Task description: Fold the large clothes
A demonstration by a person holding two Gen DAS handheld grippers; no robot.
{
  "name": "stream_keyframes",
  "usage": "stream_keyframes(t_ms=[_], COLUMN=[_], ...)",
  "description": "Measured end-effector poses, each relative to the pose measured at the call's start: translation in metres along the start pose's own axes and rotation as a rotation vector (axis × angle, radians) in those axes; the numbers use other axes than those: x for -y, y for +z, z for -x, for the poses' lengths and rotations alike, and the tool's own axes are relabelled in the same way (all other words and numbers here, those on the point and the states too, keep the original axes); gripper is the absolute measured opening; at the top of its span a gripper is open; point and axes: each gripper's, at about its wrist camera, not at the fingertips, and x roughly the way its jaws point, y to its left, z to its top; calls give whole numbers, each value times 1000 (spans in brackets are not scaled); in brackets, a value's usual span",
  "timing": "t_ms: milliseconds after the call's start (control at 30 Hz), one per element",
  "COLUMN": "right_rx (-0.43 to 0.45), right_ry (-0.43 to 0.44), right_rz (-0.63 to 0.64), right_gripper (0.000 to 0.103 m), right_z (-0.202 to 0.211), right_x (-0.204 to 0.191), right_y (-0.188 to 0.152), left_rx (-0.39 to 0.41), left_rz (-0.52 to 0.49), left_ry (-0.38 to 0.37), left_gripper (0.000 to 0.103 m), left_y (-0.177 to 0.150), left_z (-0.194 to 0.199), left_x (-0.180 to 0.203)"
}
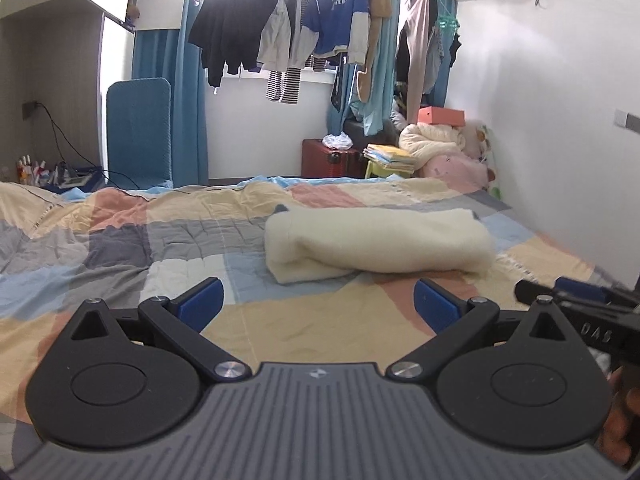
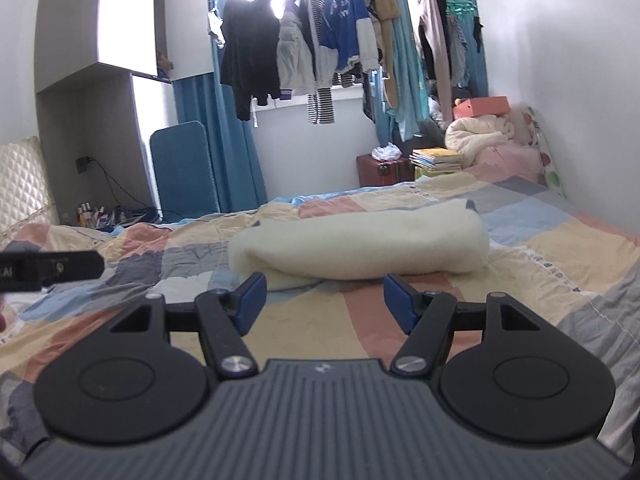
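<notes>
Left wrist view shows the left gripper (image 1: 318, 304) with its blue fingers spread wide and holding nothing, above the patchwork quilt (image 1: 120, 240). Ahead of it, apart from the fingers, lies the cream fleece garment (image 1: 376, 242), folded into a thick bundle. Beside it, the right gripper (image 2: 324, 304) is likewise spread and empty, just short of the bundle.

The folded cream garment (image 1: 376, 242) hides its underside and far edge. The right gripper (image 1: 576, 300) is cut off at the right frame edge. Hanging clothes (image 2: 304, 40) wash out in window glare. Small bottles (image 2: 90, 214), far left, are unidentifiable.
</notes>
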Motion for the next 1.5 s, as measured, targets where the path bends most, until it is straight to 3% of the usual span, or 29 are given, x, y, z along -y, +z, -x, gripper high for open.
stream_keyframes(t_ms=[267,367,667,800,867,1500], right_rx=[-15,-9,-11,9,15,-9], right_ry=[-18,-23,-19,-52,-57,-81], right_rz=[4,13,16,12,25,66], right_gripper=[68,78,79,98,103,103], right_z=[-5,-6,-8,-6,-6,-10], right_x=[0,-1,-1,0,-1,-9], right_y=[-3,-2,-1,-1,-1,-5], left_rx=[-30,-36,-28,-28,-31,-52], left_rz=[-11,9,-20,-24,-26,-19], left_ry=[14,7,27,32,32,44], left_gripper=[103,103,103,103,103,103], left_y=[-5,-3,-4,-6,-7,-13], left_z=[-12,-13,-9,-10,-11,-18], left_x=[-3,-5,2,5,5,2])
